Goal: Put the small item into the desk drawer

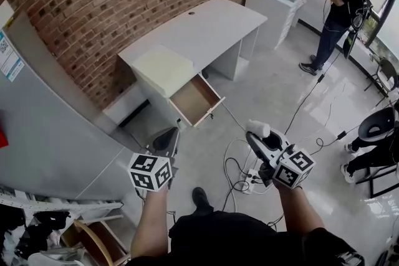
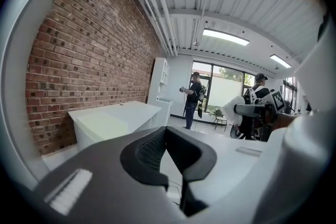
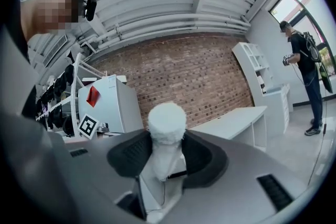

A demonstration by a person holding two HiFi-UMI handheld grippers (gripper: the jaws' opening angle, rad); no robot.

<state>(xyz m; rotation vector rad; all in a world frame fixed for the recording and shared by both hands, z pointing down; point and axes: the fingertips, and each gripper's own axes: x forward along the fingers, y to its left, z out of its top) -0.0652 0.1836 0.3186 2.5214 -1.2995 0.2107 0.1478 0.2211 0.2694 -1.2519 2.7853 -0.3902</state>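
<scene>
A small white fuzzy item [image 1: 258, 128] sticks up between the jaws of my right gripper [image 1: 259, 137], which is shut on it. The right gripper view shows the same item [image 3: 167, 128] upright between the dark pads of the right gripper [image 3: 168, 161]. My left gripper [image 1: 165, 141] hangs lower left. Its jaws stand a little apart with nothing between them in the left gripper view [image 2: 172, 159]. The white desk [image 1: 193, 31] stands against the brick wall. Its wooden drawer [image 1: 196, 99] is pulled out and looks bare inside. Both grippers are well short of the drawer.
Cables and a power strip [image 1: 249, 180] lie on the floor by my feet. A grey cabinet [image 1: 43, 121] stands at the left, with a rack of gear [image 1: 37, 233] below it. Another person [image 1: 336, 15] stands far right, near a black chair [image 1: 377, 128].
</scene>
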